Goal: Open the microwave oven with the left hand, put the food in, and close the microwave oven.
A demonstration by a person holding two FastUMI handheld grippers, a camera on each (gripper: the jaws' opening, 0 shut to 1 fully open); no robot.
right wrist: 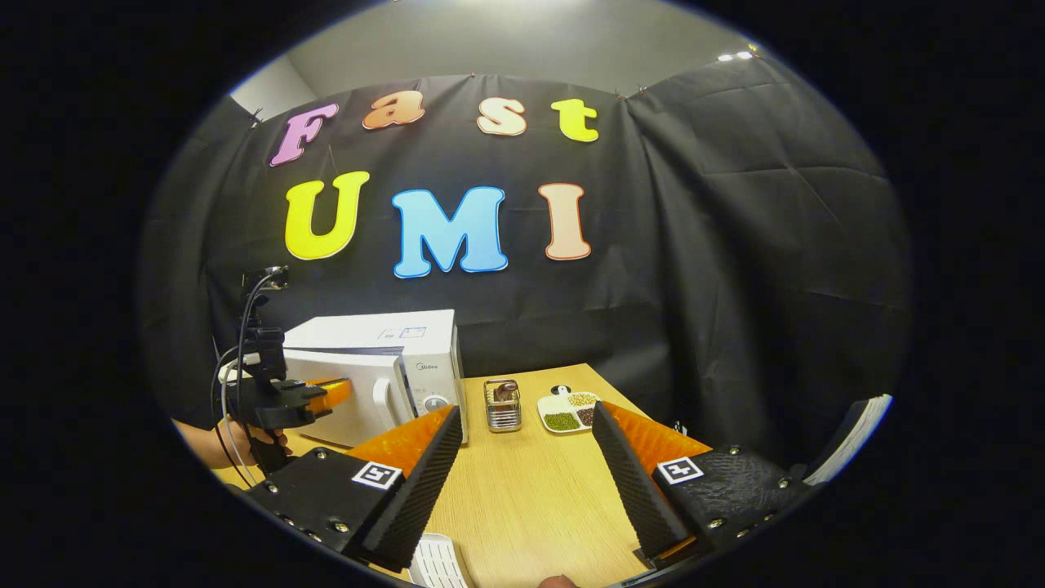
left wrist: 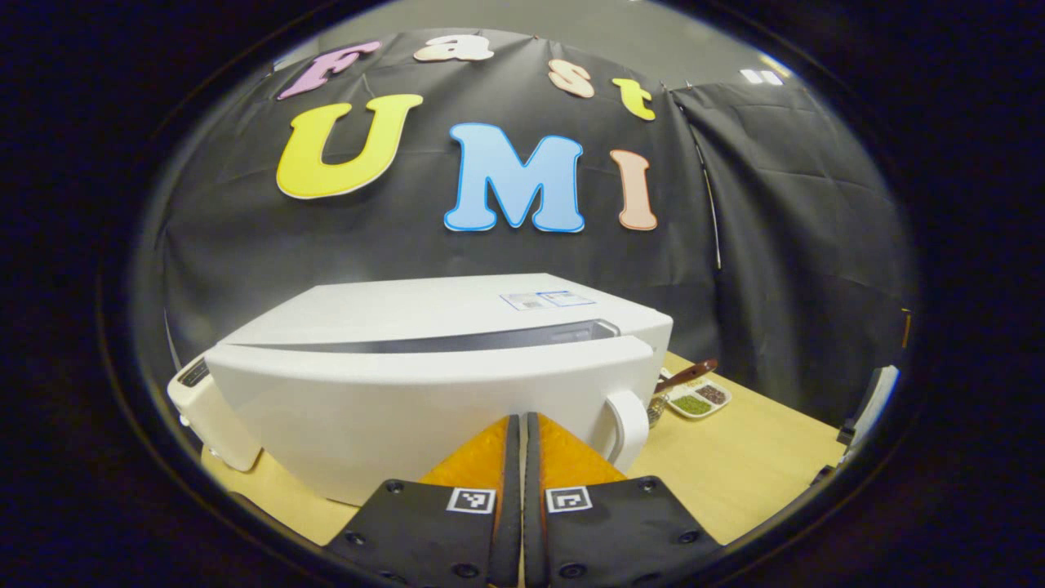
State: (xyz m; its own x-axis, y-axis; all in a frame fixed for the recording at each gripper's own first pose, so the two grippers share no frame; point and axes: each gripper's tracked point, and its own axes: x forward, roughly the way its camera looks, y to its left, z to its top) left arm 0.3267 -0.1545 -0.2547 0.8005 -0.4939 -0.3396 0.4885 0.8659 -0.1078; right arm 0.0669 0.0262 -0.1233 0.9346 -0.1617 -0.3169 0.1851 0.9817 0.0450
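Left gripper (left wrist: pixel 522 425) clenched empty against microwave (left wrist: pixel 424 392) door, beside handle (left wrist: pixel 624 425); right gripper (right wrist: pixel 522 457) spread wide over table (right wrist: pixel 522 490). Risk: closed fingers slipping past handle, nudging oven instead of opening.

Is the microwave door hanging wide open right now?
No, the microwave door sits nearly flat against its front, with the shut left tongs by it.

Hidden and cut off

My left jaws block the microwave (left wrist: pixel 424 392) door's lower middle; a white ribbed thing (right wrist: pixel 437 563) runs off the bottom edge; the divided dish (right wrist: pixel 566 411) holds fillings too small to name.
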